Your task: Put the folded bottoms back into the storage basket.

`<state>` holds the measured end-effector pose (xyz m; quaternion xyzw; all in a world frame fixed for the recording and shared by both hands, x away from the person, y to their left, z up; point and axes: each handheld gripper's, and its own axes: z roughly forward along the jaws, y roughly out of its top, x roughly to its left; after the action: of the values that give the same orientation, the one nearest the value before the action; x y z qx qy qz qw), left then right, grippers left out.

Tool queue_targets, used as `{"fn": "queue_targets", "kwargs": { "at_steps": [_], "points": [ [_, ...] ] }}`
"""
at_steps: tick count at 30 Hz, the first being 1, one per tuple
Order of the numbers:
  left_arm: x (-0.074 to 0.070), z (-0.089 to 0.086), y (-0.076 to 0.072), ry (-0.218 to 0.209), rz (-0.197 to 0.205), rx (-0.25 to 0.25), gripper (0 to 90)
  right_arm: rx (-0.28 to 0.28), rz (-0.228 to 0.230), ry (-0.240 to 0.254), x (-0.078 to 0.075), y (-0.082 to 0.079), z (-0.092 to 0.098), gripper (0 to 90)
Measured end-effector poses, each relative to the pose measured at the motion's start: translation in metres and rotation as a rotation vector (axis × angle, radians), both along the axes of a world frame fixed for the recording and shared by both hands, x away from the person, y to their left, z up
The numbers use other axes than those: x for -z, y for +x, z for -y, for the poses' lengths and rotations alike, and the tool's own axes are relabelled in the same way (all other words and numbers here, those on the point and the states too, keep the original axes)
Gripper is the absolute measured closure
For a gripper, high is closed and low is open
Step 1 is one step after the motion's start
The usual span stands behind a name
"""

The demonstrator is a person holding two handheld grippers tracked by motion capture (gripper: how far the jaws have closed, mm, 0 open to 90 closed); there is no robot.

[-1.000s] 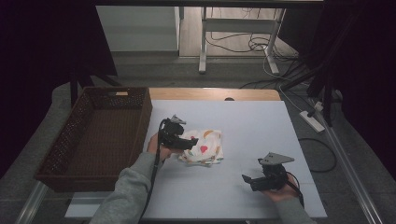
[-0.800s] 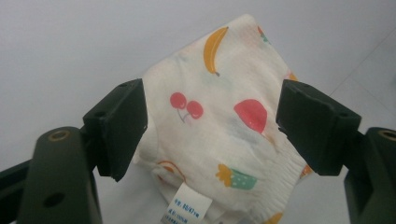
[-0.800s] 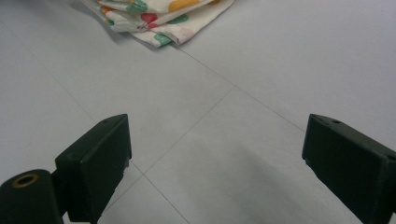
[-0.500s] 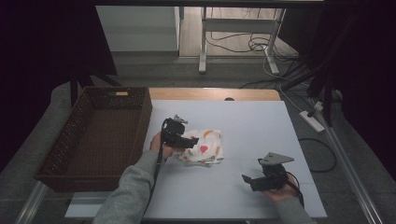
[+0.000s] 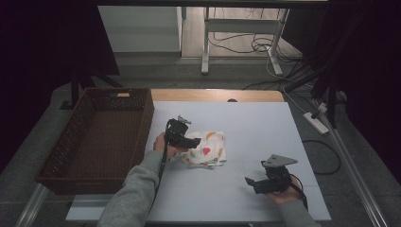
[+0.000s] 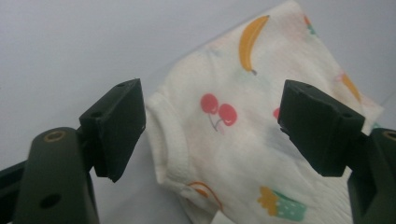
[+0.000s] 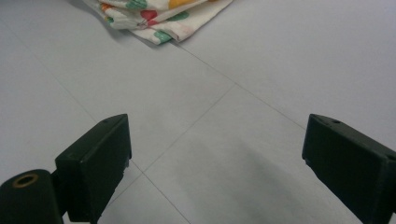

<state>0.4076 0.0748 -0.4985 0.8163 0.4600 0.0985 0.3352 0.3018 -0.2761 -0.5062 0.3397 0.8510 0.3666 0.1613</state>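
Left gripper point(image 5: 191, 142) hangs wide open over the folded fruit-print cloth point(image 5: 208, 149) (just right of the wicker basket point(image 5: 94, 137)); right gripper point(image 5: 253, 182), also agape, rests near the cloth, its 2 jaws empty.

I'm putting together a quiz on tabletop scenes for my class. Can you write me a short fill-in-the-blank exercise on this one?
1. The folded cloth is printed with ____, such as cherries and a banana.
2. The left tongs hang over the cloth with their jaws ____.
3. The brown wicker ____ stands at the left edge of the table.
4. The right tongs have nothing but bare ____ between their open jaws.

Missing words: fruit; open; basket; table
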Motion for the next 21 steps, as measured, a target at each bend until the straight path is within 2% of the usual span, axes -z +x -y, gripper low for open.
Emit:
{"fn": "queue_targets", "kwargs": {
  "at_steps": [8, 11, 21],
  "points": [
    [0.007, 0.004, 0.007, 0.027, -0.017, -0.009, 21.0, -0.003, -0.003, 0.001, 0.001, 0.0, 0.0, 8.6],
    [0.013, 0.005, 0.012, 0.043, -0.041, -0.008, 21.1, -0.002, -0.005, -0.001, 0.001, 0.0, 0.0, 8.7],
    [0.025, 0.005, 0.02, 0.064, -0.077, 0.0, 20.3, -0.01, -0.014, -0.008, 0.002, 0.001, -0.001, 8.6]
  ]
}}
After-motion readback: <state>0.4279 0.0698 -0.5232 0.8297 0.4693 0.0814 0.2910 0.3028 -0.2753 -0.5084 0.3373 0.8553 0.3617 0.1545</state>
